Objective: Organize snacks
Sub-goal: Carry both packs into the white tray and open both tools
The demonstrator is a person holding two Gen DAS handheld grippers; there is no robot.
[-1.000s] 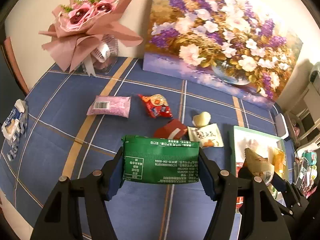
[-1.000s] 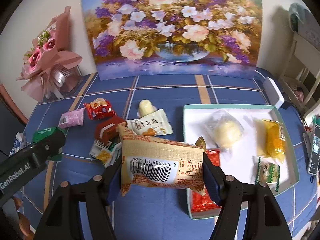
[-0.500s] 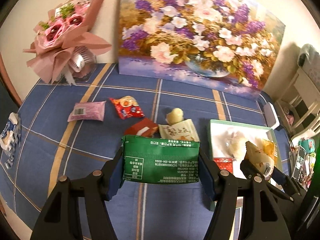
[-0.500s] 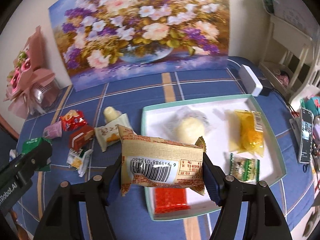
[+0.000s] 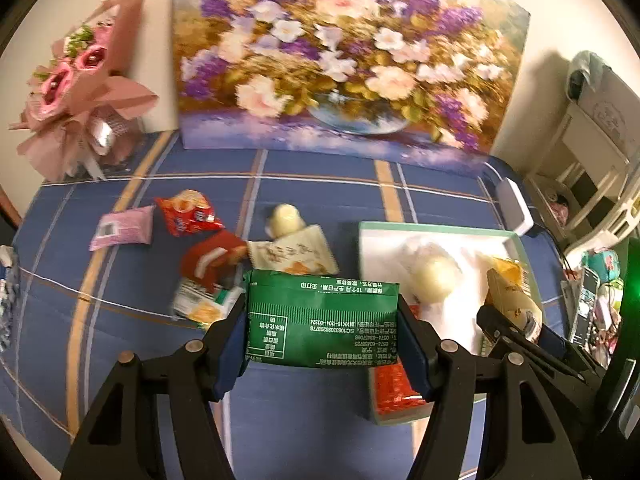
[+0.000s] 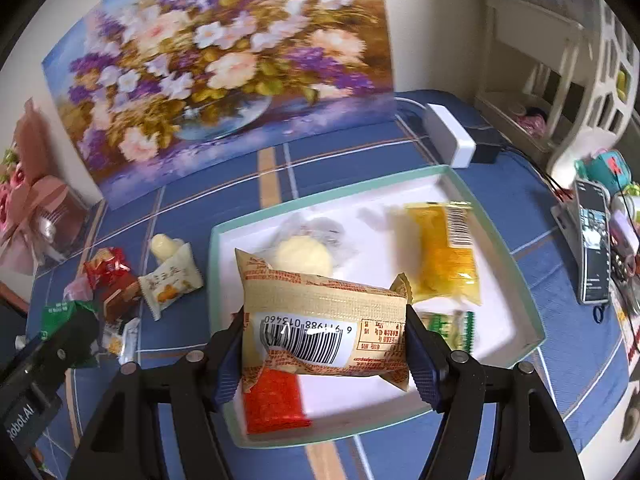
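Two snack packs are held above the table: a green pack (image 5: 322, 318) clamped between the pads of the left gripper (image 5: 322, 340), and a tan pack (image 6: 324, 330) with a barcode clamped in the right gripper (image 6: 326, 344). The tan pack hangs over the white tray (image 6: 516, 280), the green one over the tray's left edge. In the tray lie a pale round bun (image 6: 306, 258), a yellow pack (image 6: 446, 256), a red pack (image 6: 276, 404) and a small green-and-white pack (image 6: 450, 326), partly hidden behind the right gripper's finger. Left of the tray, on the blue checked tablecloth (image 5: 320, 188), sit a pink pack (image 5: 122, 228), a red bag (image 5: 188, 212), a dark red pack (image 5: 210, 258), a cream pack (image 5: 292, 252) and a small pale sweet (image 5: 284, 218). A flower painting (image 5: 340, 56) leans against the wall, with a pink bouquet (image 5: 78, 80) to its left. A white box (image 6: 448, 134) lies near the table's far right corner. White shelving (image 6: 560, 60) stands at right; motion blur makes its contents hard to make out.
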